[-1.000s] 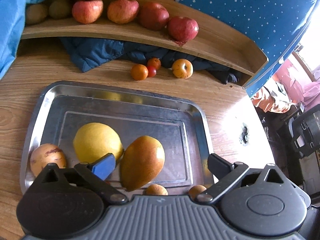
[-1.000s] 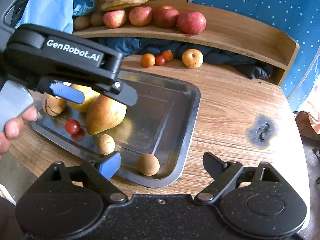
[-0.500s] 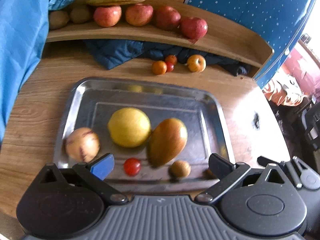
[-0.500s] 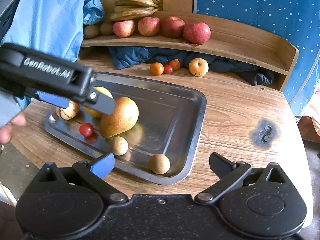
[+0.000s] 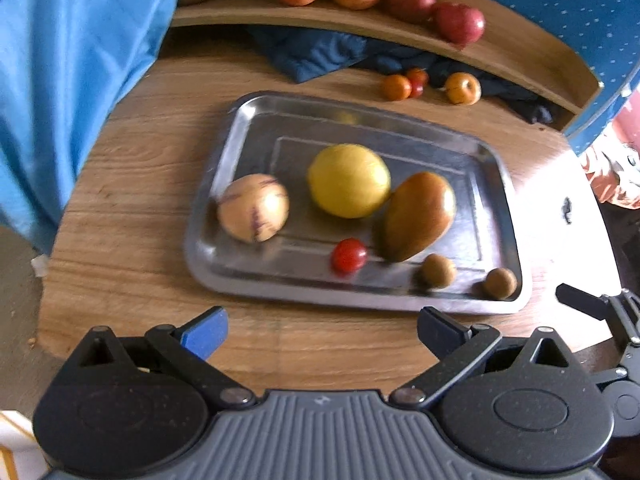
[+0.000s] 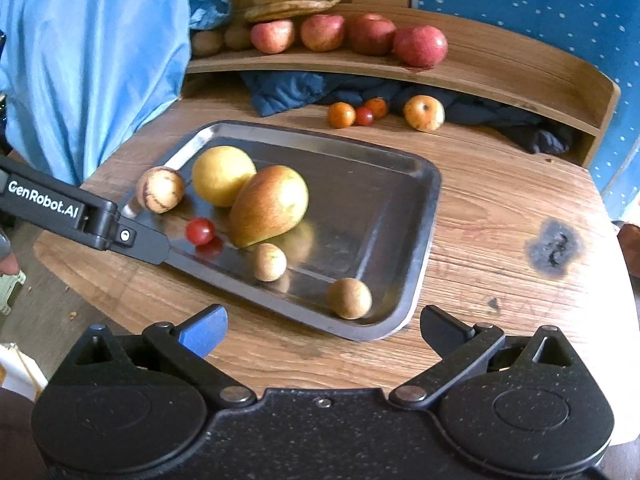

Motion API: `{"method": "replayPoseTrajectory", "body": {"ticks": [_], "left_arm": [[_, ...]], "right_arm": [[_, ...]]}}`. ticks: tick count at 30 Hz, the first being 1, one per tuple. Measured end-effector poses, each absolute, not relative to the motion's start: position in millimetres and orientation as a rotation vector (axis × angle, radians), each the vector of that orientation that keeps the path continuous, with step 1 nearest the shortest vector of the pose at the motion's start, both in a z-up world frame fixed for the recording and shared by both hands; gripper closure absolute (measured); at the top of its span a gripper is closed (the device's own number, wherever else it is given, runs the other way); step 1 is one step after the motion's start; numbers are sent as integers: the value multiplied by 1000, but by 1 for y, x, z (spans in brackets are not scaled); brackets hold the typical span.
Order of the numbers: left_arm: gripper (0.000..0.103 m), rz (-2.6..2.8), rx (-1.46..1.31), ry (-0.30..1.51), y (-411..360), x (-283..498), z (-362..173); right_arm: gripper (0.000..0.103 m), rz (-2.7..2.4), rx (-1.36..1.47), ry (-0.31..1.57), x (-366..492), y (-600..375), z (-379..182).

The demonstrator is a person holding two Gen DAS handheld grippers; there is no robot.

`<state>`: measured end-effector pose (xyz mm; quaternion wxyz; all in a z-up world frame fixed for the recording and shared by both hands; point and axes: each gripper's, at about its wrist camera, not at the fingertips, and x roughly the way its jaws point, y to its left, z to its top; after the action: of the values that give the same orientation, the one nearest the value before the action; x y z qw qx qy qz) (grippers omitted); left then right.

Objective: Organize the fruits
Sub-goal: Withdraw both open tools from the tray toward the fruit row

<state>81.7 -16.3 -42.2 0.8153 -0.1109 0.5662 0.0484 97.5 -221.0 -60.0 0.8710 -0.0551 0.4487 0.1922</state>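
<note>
Wooden table (image 6: 500, 216), steel tray (image 6: 424, 216) as reference. In the tray: lemon (image 5: 349, 180), mango (image 5: 416, 216), tomato (image 5: 349, 255) (small, beside the mango). Your left gripper (image 5: 322, 330) stands wide, empty, before the tray's near rim. Your right gripper (image 6: 323, 330) has just been opening; wide, nothing between its jaws.

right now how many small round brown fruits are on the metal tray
2. One small brown fruit lies just below the tip of the pear. The other sits in the near corner of the tray. None seems hidden behind the bigger fruit.
</note>
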Motion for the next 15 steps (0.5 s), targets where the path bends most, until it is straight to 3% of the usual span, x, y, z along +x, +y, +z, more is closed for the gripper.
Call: {"method": "replayPoseTrajectory", "body": {"ticks": [15], "left_arm": [[1, 184, -205, 1224, 5, 85, -39]], "right_arm": [[1, 453, -118, 905, 114, -201, -56]]}}
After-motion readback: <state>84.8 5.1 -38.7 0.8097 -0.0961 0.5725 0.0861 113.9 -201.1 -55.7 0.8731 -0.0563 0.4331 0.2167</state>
